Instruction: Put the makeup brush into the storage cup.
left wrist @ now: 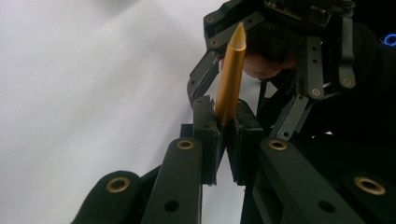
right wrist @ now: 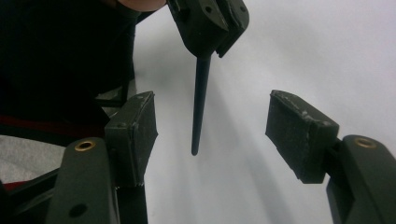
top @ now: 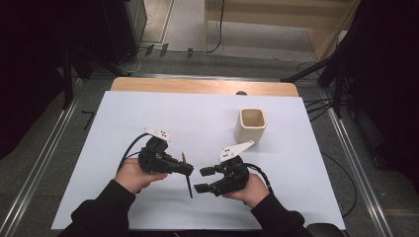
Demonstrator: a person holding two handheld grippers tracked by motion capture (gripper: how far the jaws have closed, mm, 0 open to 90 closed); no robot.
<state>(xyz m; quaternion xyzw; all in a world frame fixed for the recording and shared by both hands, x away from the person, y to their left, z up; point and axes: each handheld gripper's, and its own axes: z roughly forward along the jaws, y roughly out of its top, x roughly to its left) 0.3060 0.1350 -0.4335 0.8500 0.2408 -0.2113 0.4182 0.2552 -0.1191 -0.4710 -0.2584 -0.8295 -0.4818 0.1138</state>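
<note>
1. The left gripper is clamped on a pen, its jaws closed around the shaft.
2. In the left gripper view, the pen's gold end rises past the jaw tips, toward the right gripper beyond.
3. The pen's dark, tapered end hangs below the left gripper's jaws.
4. The right gripper is open, jaws spread wide, facing the left gripper close by.
5. In the right gripper view, the dark end sits between the open jaws, touching neither.
6. A beige cup stands on the white table, well beyond the right gripper.
</note>
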